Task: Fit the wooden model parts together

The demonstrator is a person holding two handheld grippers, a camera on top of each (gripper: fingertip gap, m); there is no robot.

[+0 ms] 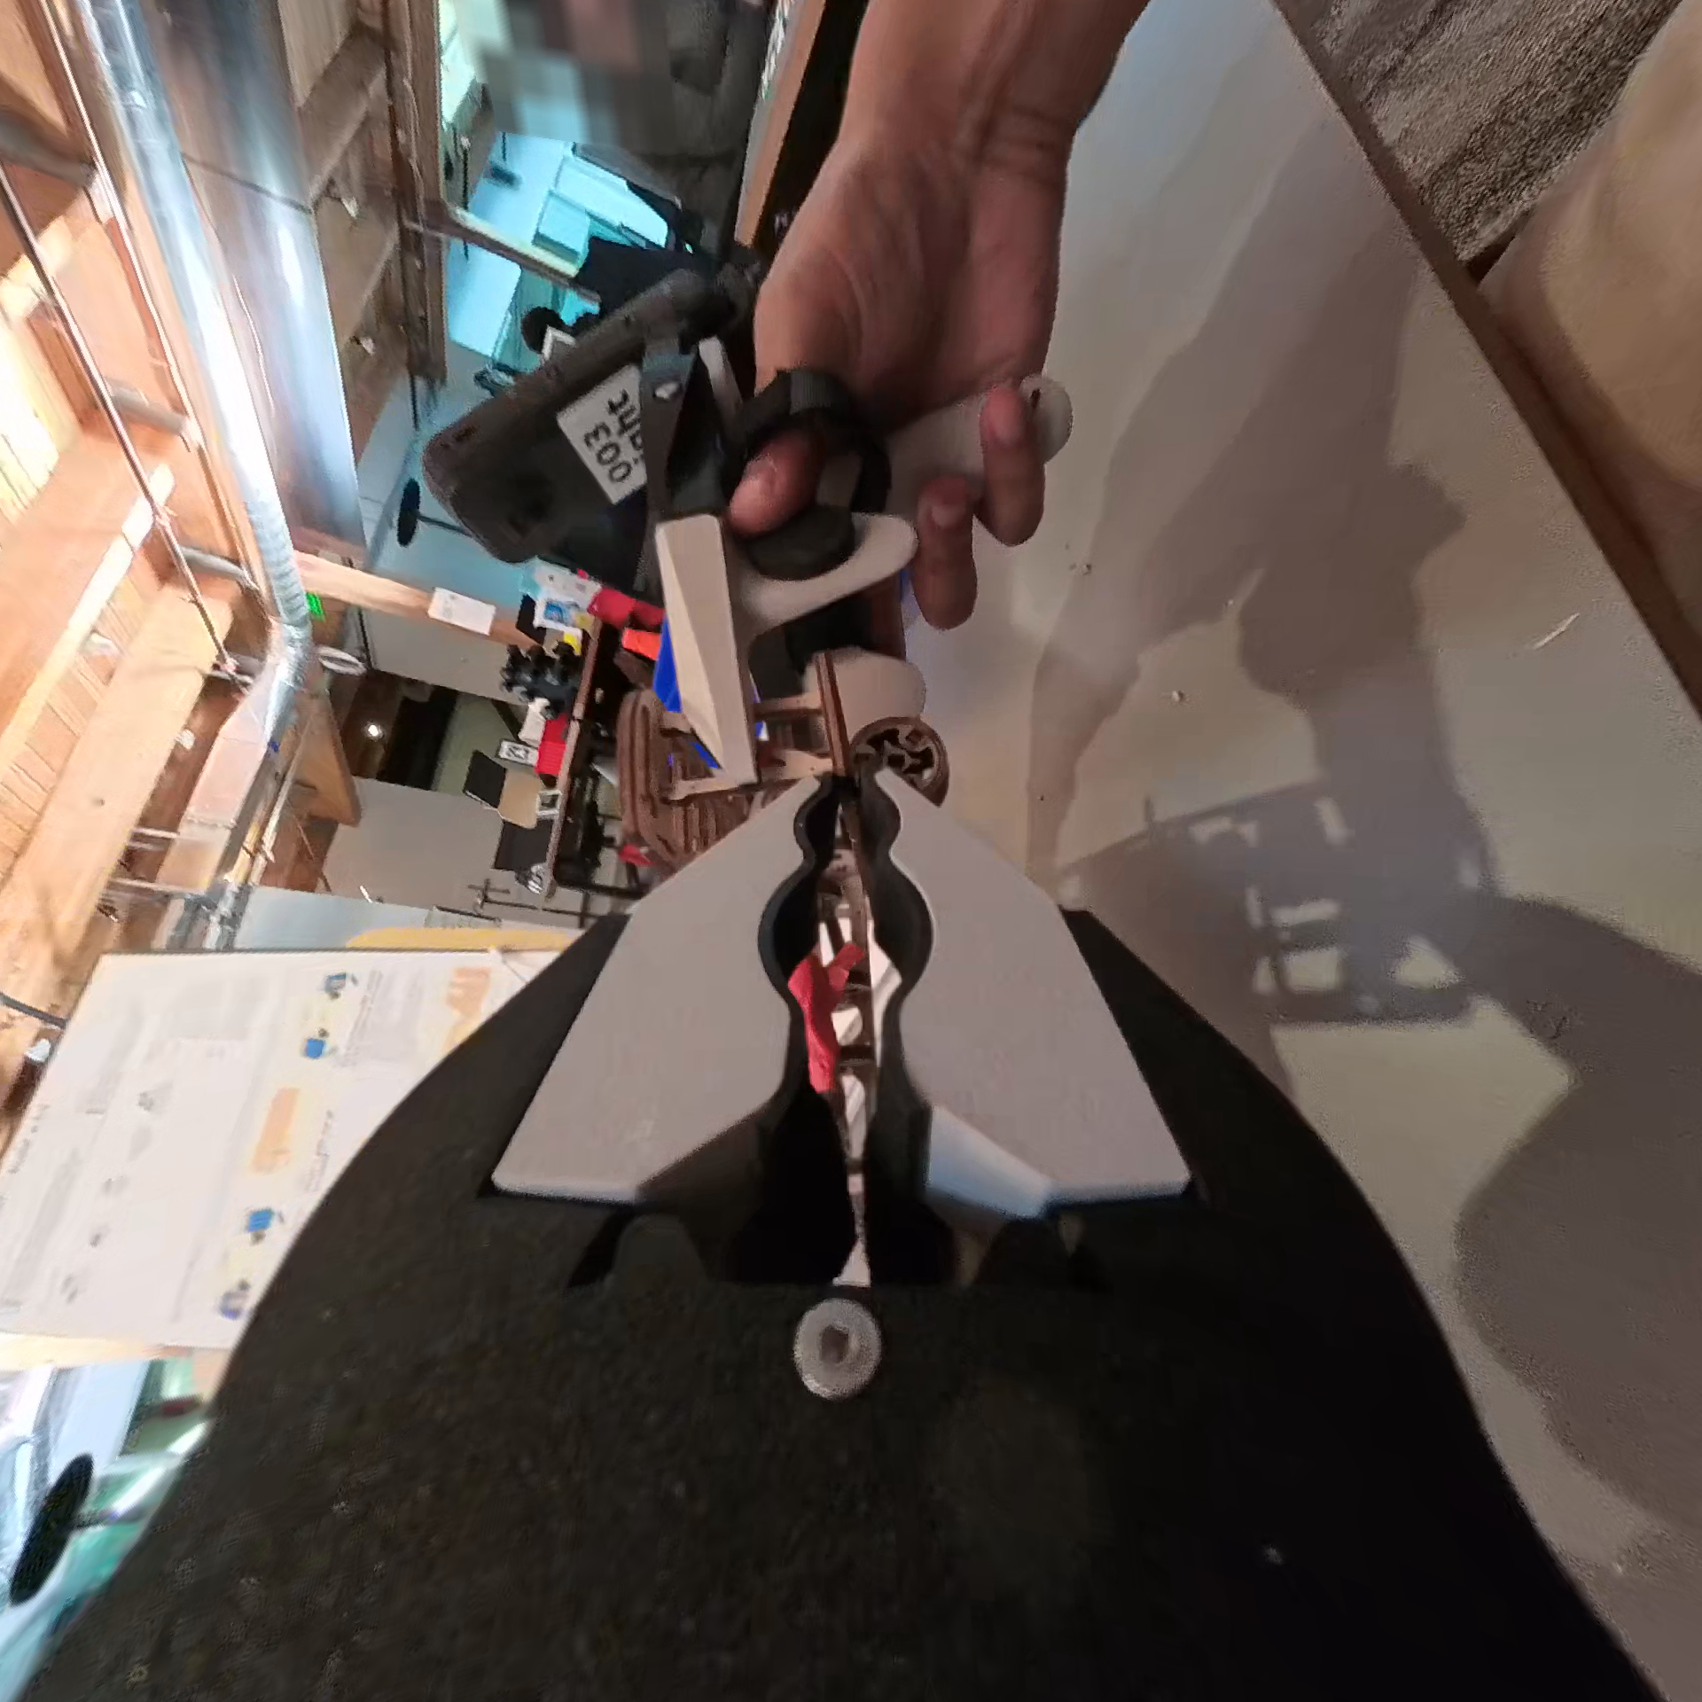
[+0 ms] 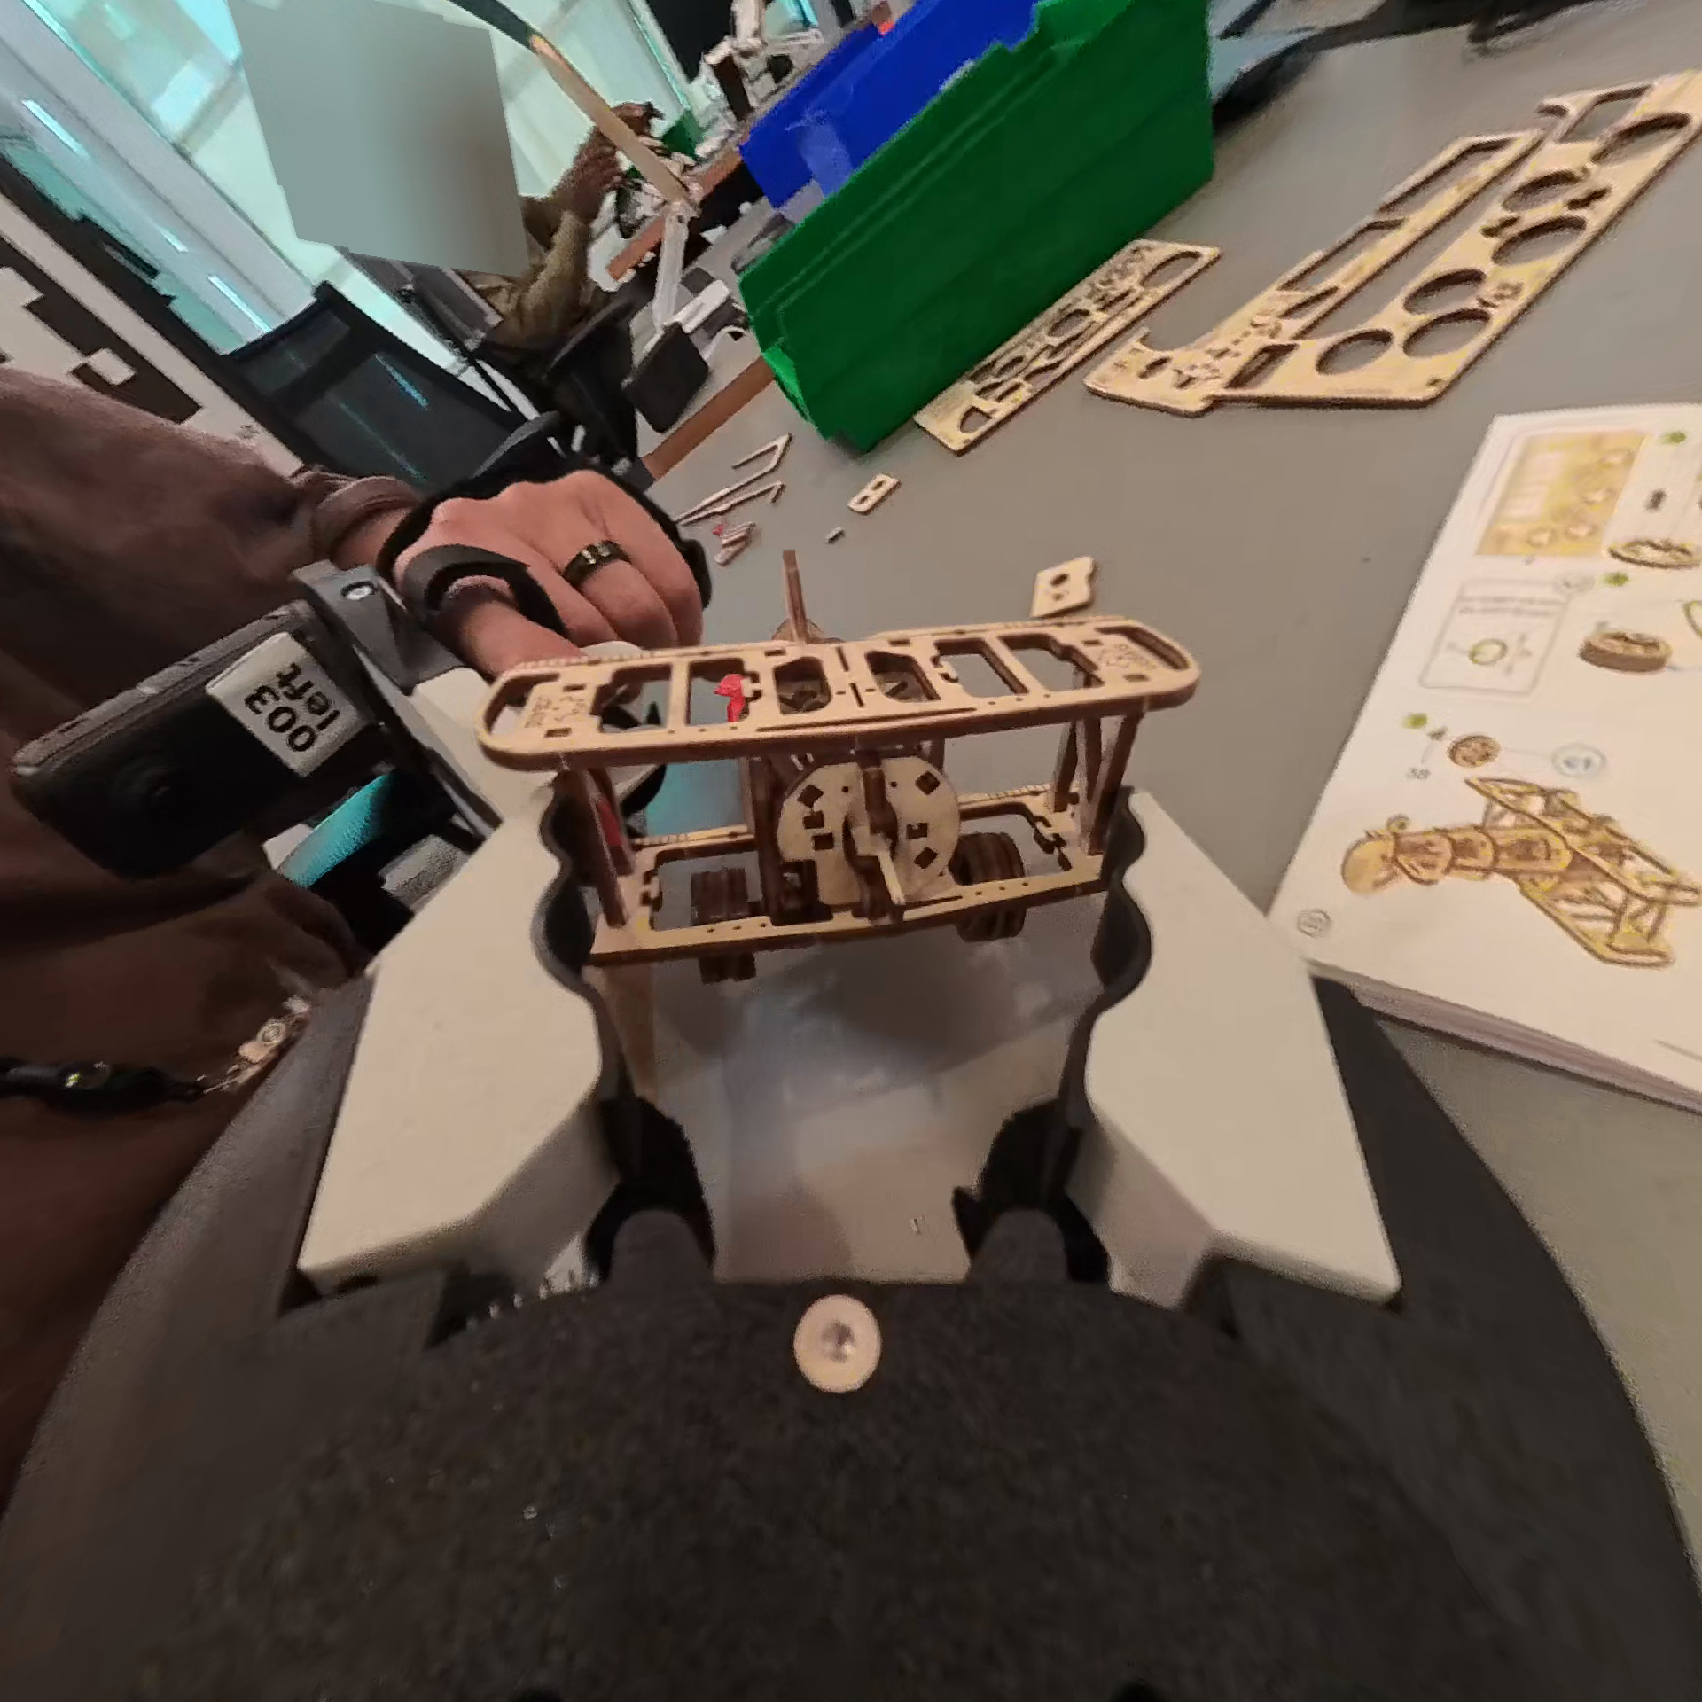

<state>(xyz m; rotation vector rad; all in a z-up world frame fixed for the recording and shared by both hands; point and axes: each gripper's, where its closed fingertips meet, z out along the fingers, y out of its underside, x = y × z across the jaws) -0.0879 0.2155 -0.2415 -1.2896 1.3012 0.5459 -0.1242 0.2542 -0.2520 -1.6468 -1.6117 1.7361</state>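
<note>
A wooden biplane model (image 2: 921, 709) with two wings, wheels and a round nose disc is held above the grey table (image 2: 1197, 571). My right gripper (image 2: 843, 829) is shut on it: its fingers (image 2: 479, 1013) press both ends of the lower wing. My left gripper (image 1: 852, 810) is shut on the thin edge of a wing, seen edge-on between the pads. A small red piece (image 1: 820, 1004) sits in the wing; it also shows in the right wrist view (image 2: 729, 693). In the left wrist view the model (image 1: 672, 783) lies beyond my fingertips, with the hand-held right gripper (image 1: 801, 728) on it.
A green bin (image 2: 967, 276) and a blue bin (image 2: 875, 120) stand at the back. Punched-out plywood sheets (image 2: 1381, 304) lie back right. An open instruction booklet (image 2: 1520, 737) lies at the right. Small loose wooden parts (image 2: 737, 516) lie behind the model.
</note>
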